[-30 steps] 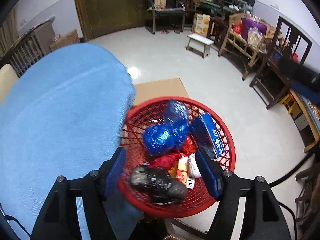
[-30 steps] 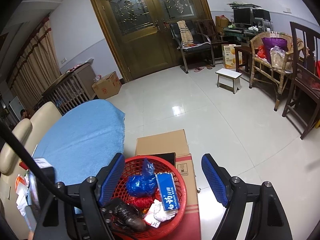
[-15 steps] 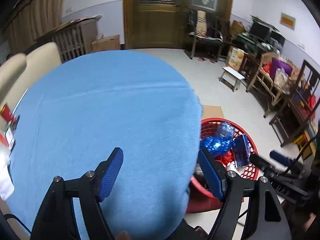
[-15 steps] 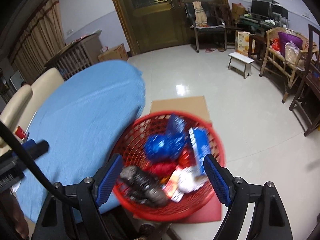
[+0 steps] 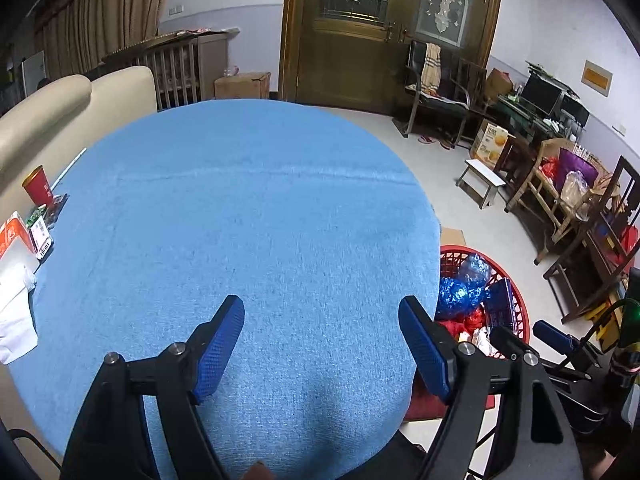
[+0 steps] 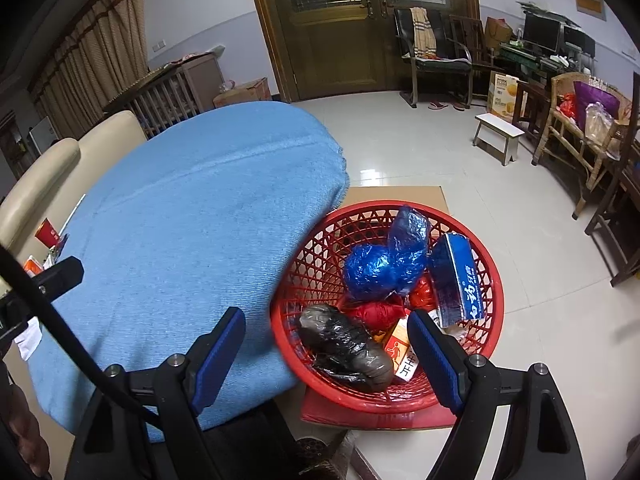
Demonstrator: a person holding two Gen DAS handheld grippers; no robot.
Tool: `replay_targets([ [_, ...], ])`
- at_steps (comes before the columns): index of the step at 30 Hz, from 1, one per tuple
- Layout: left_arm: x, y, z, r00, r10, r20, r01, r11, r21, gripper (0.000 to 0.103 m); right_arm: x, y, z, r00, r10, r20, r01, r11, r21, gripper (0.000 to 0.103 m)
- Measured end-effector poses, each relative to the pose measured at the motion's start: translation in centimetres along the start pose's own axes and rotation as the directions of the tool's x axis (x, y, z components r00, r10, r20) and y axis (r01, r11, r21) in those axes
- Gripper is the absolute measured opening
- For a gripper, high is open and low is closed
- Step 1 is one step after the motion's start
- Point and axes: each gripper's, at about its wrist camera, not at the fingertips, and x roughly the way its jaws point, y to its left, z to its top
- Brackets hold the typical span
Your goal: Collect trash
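A red plastic basket (image 6: 320,256) stands on a cardboard box beside the round table with the blue cloth (image 6: 192,240). It holds blue foil wrappers (image 6: 380,264), a blue packet (image 6: 460,276), a black bag (image 6: 344,340) and red scraps. My right gripper (image 6: 328,356) is open and empty above the basket's near left rim. My left gripper (image 5: 320,348) is open and empty over the blue cloth (image 5: 248,232). The basket (image 5: 516,300) shows at the right in the left wrist view.
A red paper cup (image 5: 38,190), small packets (image 5: 40,236) and white paper (image 5: 14,312) lie at the table's left edge. A beige sofa (image 5: 72,96) stands behind. A white stool (image 6: 500,136), chairs and cluttered furniture (image 6: 580,120) line the right side.
My left gripper has swung left from over the basket to over the blue table. My right gripper has moved closer to the basket and looks down into it.
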Motion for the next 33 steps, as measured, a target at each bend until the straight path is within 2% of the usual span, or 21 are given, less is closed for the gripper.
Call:
replay_targets([
  [4, 0.1, -0.5, -0.1, 1.0, 0.009, 0.008, -0.009, 1.0, 0.018, 0.084, -0.2, 0.0, 0.1, 1.0, -0.014, 0.004, 0.014, 1.0, 0.0, 0.086],
  [7, 0.2, -0.6, -0.2, 1.0, -0.007, 0.009, 0.007, 1.0, 0.019, 0.084, -0.3, -0.2, 0.2, 1.0, -0.02, 0.009, 0.02, 1.0, 0.005, 0.086],
  [33, 0.3, -0.8, -0.9, 0.999, 0.05, 0.003, -0.05, 0.997, 0.054, 0.084, -2.5, 1.3, 0.4, 0.995, -0.021, 0.097, 0.026, 0.999, -0.043, 0.086],
])
